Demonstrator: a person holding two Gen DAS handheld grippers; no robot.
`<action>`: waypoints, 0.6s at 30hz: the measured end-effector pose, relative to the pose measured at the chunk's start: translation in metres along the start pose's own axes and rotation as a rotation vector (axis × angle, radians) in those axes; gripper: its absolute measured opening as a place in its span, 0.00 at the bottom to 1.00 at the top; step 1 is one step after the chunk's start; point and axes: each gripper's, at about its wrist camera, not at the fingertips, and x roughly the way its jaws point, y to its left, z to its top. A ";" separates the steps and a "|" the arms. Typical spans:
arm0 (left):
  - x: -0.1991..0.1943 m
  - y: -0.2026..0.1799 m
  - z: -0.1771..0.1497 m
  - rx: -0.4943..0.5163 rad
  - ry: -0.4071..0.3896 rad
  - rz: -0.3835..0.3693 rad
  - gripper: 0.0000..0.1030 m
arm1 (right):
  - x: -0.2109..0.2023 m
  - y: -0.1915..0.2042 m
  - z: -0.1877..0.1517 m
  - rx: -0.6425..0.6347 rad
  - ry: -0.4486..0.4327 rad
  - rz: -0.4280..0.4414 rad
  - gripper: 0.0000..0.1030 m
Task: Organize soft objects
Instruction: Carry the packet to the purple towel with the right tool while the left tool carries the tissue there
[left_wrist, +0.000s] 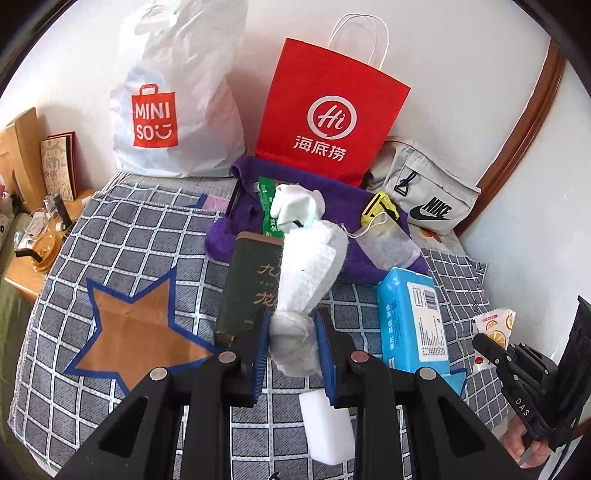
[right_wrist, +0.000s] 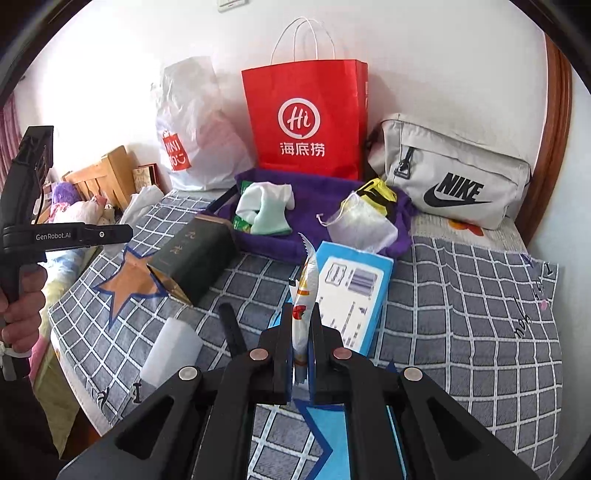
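Observation:
My left gripper (left_wrist: 291, 332) is shut on a rolled white towel (left_wrist: 314, 258), which stands up from the blue pads above the checked bedspread (left_wrist: 129, 236). My right gripper (right_wrist: 299, 328) is shut on a thin snack packet (right_wrist: 306, 284) with orange-slice print, held edge-on. In the left wrist view that packet (left_wrist: 495, 325) shows at the far right. A purple cloth (left_wrist: 332, 192) lies by the wall with white-green socks (left_wrist: 295, 206) and a mesh pouch (left_wrist: 384, 240) on it. A white foam block (left_wrist: 325, 428) lies below the left gripper.
A red paper bag (left_wrist: 328, 110), a white Miniso bag (left_wrist: 177, 103) and a grey Nike bag (left_wrist: 424, 192) stand along the wall. A dark green box (left_wrist: 251, 280) and a blue tissue pack (left_wrist: 410, 317) lie on the bed. A wooden bedside table (left_wrist: 29, 266) is at left.

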 end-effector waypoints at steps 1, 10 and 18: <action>0.001 -0.002 0.002 0.003 0.000 0.001 0.23 | 0.001 -0.001 0.003 0.003 -0.004 0.002 0.06; 0.015 -0.020 0.026 0.040 0.002 -0.007 0.23 | 0.011 -0.007 0.031 0.004 -0.032 0.004 0.06; 0.033 -0.030 0.045 0.054 0.012 -0.024 0.23 | 0.025 -0.018 0.054 0.017 -0.040 -0.007 0.06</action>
